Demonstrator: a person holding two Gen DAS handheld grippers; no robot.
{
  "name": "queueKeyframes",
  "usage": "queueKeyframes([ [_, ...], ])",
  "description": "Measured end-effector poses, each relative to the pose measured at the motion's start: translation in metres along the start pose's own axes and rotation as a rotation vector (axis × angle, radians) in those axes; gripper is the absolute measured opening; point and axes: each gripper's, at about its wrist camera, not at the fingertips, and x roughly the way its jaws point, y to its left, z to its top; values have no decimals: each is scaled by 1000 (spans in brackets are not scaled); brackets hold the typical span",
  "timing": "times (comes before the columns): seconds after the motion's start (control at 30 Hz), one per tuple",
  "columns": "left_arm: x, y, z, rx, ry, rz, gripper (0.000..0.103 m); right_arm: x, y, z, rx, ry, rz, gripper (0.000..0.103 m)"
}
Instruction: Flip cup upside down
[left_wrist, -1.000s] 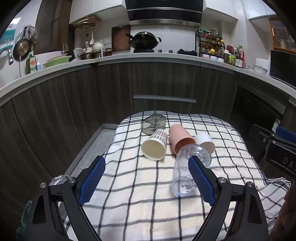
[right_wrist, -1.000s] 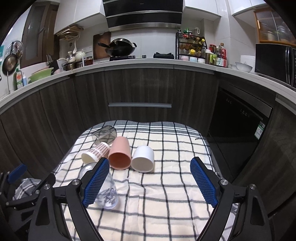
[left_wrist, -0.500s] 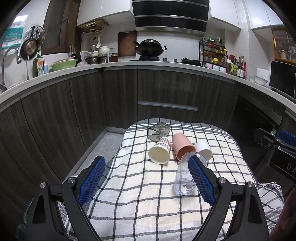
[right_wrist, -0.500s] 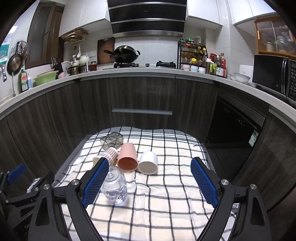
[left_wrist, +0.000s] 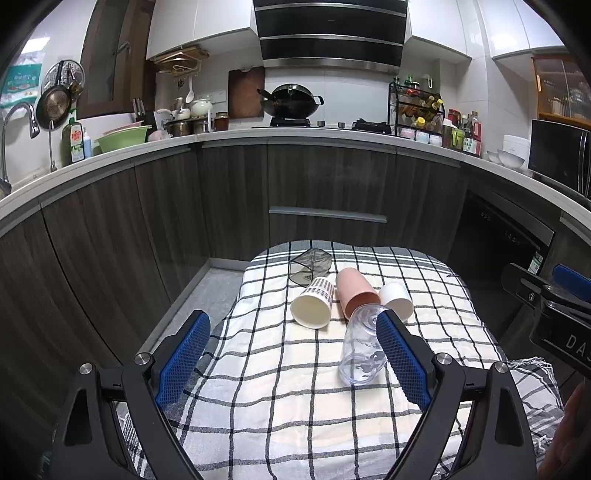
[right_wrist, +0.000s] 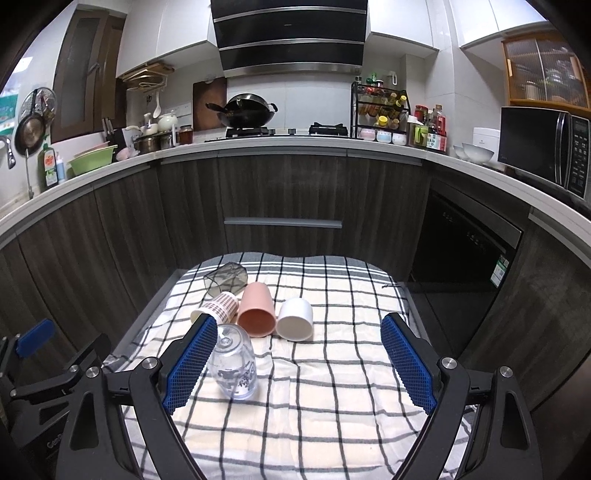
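1. Five cups are seen lying on their sides on a checked cloth (right_wrist: 332, 387).
2. A clear cup (right_wrist: 234, 363) is found nearest, with dark print on its side.
3. Behind it, a striped cup (right_wrist: 218, 310), a pink cup (right_wrist: 256, 308) and a white cup (right_wrist: 295, 318) are lined up close together.
4. A dark see-through cup (right_wrist: 226, 277) is placed at the back, just behind the striped cup.
5. The left gripper (left_wrist: 291, 354) is held above the cloth with its fingers spread wide; nothing is held.
6. The right gripper (right_wrist: 299, 360) is also held with fingers spread wide and nothing between them.
7. The clear cup is partly hidden by one blue pad (right_wrist: 190, 363).
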Motion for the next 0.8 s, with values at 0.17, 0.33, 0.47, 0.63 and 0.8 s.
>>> queueKeyframes([
  [0.17, -1, 0, 1, -1, 1, 1, 92, 0, 0, 0, -1, 0, 1, 90],
  [0.33, -1, 0, 1, -1, 1, 1, 92, 0, 0, 0, 1, 0, 0, 90],
  [0.47, -1, 0, 2, -1, 0, 1, 92, 0, -1, 0, 1, -1, 1, 90],
  [0.63, -1, 1, 1, -2, 2, 1, 92, 0, -1, -1, 1, 0, 1, 90],
  [0.8, -1, 1, 1, -3, 2, 8, 92, 0, -1, 0, 1, 0, 1, 90],
])
